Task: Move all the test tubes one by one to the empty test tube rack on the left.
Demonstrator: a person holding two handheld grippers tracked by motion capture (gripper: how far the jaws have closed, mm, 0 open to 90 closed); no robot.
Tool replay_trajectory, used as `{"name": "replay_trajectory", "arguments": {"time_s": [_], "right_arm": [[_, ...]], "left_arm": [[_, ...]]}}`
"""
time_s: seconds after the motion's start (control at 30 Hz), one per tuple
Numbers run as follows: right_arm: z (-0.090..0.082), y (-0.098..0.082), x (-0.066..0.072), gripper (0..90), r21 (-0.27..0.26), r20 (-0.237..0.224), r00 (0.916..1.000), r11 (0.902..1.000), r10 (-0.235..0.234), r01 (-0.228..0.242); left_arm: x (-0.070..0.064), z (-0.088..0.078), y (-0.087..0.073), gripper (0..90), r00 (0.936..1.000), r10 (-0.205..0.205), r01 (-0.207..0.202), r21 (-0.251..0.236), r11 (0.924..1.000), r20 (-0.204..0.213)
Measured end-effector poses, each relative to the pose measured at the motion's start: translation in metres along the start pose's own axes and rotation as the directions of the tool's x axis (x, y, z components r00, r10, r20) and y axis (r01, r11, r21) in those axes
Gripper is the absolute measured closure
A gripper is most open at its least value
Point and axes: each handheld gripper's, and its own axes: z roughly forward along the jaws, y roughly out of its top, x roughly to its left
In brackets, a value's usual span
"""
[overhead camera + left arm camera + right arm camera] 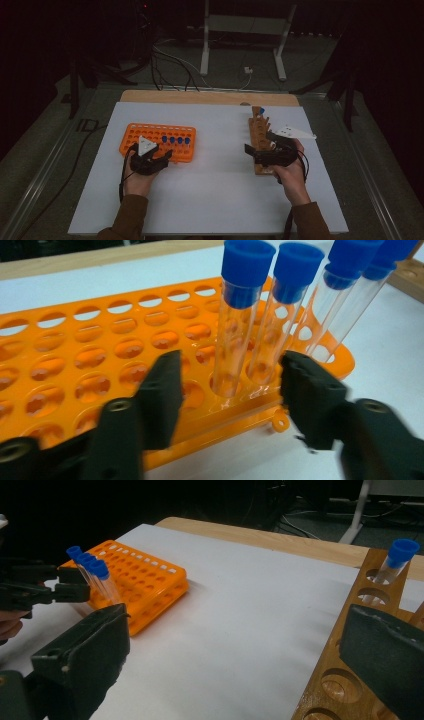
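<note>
Your left gripper [227, 390] fingers stand half open around a tube [239, 315] seated in the orange rack [75, 360], so draw back while your right gripper [240, 660], fingers wide and empty, goes for the last tube [395, 562] in the wooden rack [350, 680].

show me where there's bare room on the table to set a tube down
Free: the white table between the orange rack and the wooden rack, and the strip in front of both. Crowded: the orange rack's near row, where capped tubes stand between the left gripper's open jaws.
</note>
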Motion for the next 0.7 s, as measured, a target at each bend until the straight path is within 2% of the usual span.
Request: {"name": "replay_trajectory", "arguments": {"time_s": [0.13, 0.47, 0.57, 0.7], "right_arm": [[0.0, 0.0, 0.0, 0.0, 0.0, -0.002, 1.0, 1.0, 0.001, -0.001], [0.001, 0.003, 0.005, 0.0, 0.01, -0.006, 0.9999, 0.9998, -0.015, 0.015], [0.001, 0.005, 0.005, 0.0, 0.01, -0.002, 0.9998, 0.9997, -0.02, 0.02], [0.0, 0.011, 0.003, 0.0, 0.005, 0.008, 0.9998, 0.9998, -0.02, 0.02]], "left_arm": [[0.0, -0.009, 0.001, 26.5, 0.9996, -0.026, 0.026, -0.035, 0.9991, 0.01], [-0.003, -0.022, 0.002, 2.0, 0.9975, -0.045, 0.049, -0.065, 0.9967, 0.055], [-0.004, -0.023, 0.002, 0.4, 0.9975, -0.043, 0.046, -0.057, 0.9973, 0.056], [-0.004, -0.029, 0.001, 0.4, 0.9967, -0.047, 0.052, -0.08, 0.9954, 0.067]]}}
